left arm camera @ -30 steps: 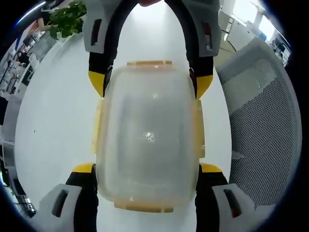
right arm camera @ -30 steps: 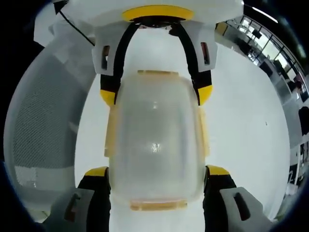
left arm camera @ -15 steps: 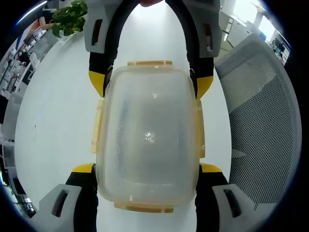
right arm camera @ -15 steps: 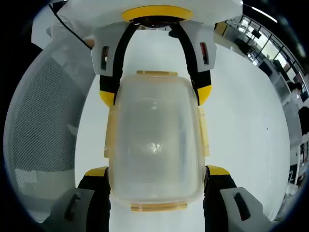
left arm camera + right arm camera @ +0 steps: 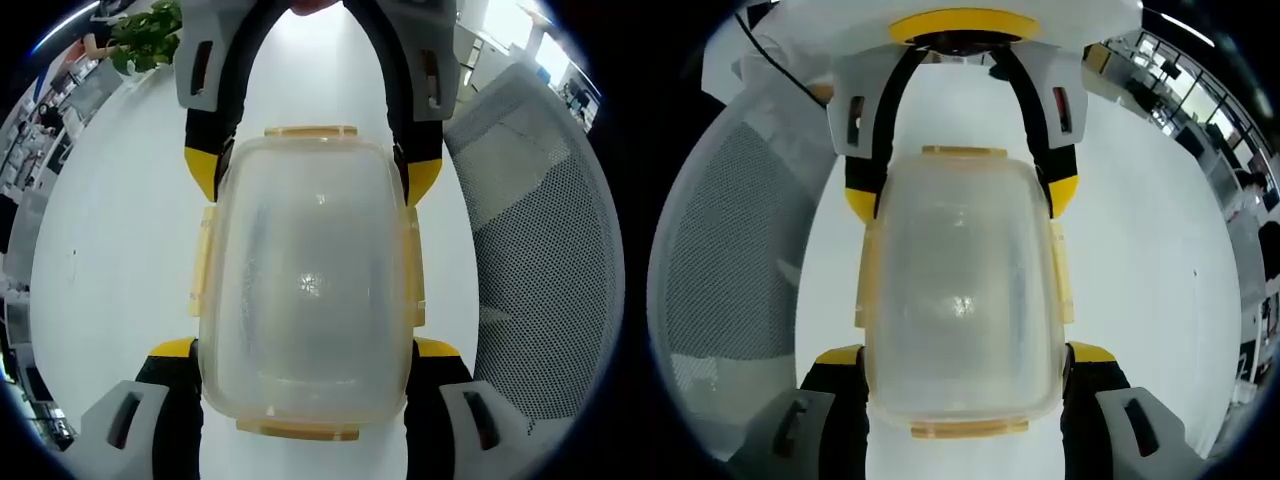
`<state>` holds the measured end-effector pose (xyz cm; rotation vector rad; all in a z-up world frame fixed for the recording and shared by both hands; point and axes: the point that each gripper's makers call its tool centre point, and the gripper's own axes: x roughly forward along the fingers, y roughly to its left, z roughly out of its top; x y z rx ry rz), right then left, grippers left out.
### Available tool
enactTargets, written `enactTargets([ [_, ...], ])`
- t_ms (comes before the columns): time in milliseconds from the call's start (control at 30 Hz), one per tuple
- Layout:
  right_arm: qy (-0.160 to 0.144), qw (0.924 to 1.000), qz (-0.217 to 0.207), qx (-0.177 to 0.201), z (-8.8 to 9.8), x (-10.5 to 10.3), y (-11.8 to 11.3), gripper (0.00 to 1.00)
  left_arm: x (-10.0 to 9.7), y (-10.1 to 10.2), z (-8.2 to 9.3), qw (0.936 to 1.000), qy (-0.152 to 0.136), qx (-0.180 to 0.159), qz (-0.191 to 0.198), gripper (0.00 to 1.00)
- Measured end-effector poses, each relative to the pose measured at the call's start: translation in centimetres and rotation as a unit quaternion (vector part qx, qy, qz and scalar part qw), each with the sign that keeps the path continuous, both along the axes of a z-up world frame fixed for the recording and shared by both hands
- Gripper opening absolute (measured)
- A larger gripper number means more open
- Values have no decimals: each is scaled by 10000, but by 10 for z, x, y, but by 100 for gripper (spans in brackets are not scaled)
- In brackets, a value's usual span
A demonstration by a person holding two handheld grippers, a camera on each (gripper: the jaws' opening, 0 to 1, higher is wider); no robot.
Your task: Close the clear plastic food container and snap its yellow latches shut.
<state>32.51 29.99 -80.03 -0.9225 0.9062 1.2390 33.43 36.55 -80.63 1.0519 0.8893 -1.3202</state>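
While both grippers clamp its ends, container (image 5: pixel 305 285) sits lidded on white desk (image 5: pixel 110 250); left gripper (image 5: pixel 305 350), right gripper (image 5: pixel 962 352). Yellow latches (image 5: pixel 203 262): apparently unsnapped; remaining.

A white table (image 5: pixel 120 230) is seen, flanked by a grey mesh chair (image 5: pixel 540 260); a green plant (image 5: pixel 140 35) is set at its far edge.

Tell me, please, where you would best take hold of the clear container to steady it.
Grip the clear container across its two long sides, coming in from its short ends as the fingers do now. The lid is broad and domed, and the yellow latches project along the edges, so flanking suits better than pinching from above.
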Motion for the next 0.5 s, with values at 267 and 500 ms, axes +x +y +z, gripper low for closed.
enactTargets([
  [267, 4, 10000, 4, 4, -1, 0, 7, 80, 0, 6, -1, 10000, -4, 41, 9, 84],
  [500, 6, 10000, -44, 34, -1, 0, 15, 80, 1, 13, -2, 10000, 3, 76, -32, 84],
])
